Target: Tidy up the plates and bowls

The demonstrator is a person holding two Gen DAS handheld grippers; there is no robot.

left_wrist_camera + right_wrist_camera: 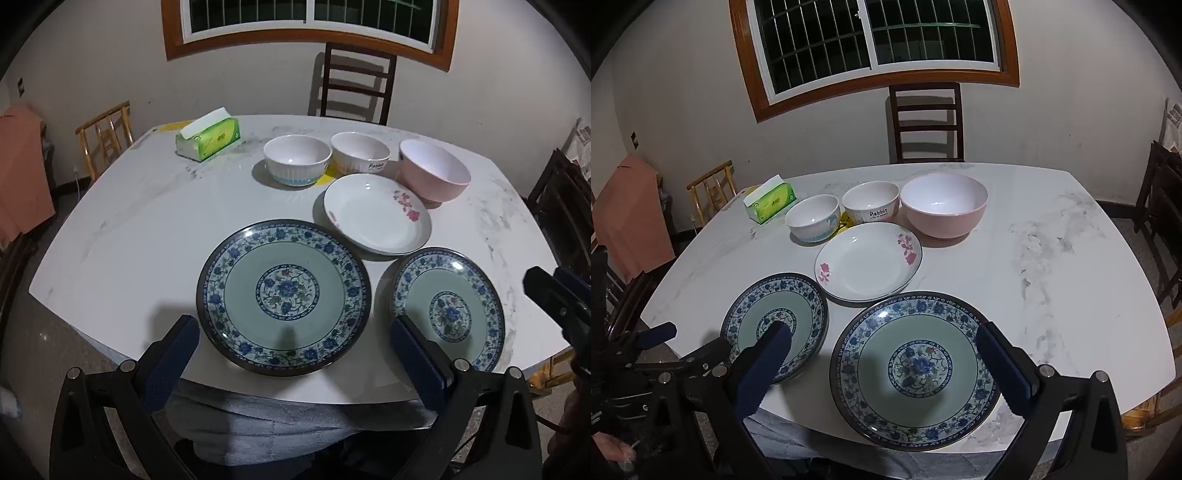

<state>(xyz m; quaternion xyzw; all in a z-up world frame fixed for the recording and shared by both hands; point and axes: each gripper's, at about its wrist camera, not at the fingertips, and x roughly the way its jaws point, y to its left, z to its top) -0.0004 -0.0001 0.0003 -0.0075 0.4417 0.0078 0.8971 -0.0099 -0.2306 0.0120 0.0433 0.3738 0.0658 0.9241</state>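
Two blue-patterned plates lie side by side at the near edge of the white marble table (122, 240). My left gripper (293, 341) is open and hovers over the left plate (284, 295), its fingers straddling the near rim. My right gripper (884, 349) is open above the right plate (916, 369), with nothing between its fingers. Behind them lies a white plate with pink flowers (868, 262). At the back stand a white bowl with a blue band (812, 218), a white "Rabbit" bowl (870, 203) and a larger pink bowl (943, 205).
A green tissue pack (208, 138) lies at the back left of the table. A dark chair (356, 81) stands at the far side, a bamboo chair (107, 133) at the left, more dark chairs (1160, 206) at the right. Grey-trousered legs (277, 424) sit under the near edge.
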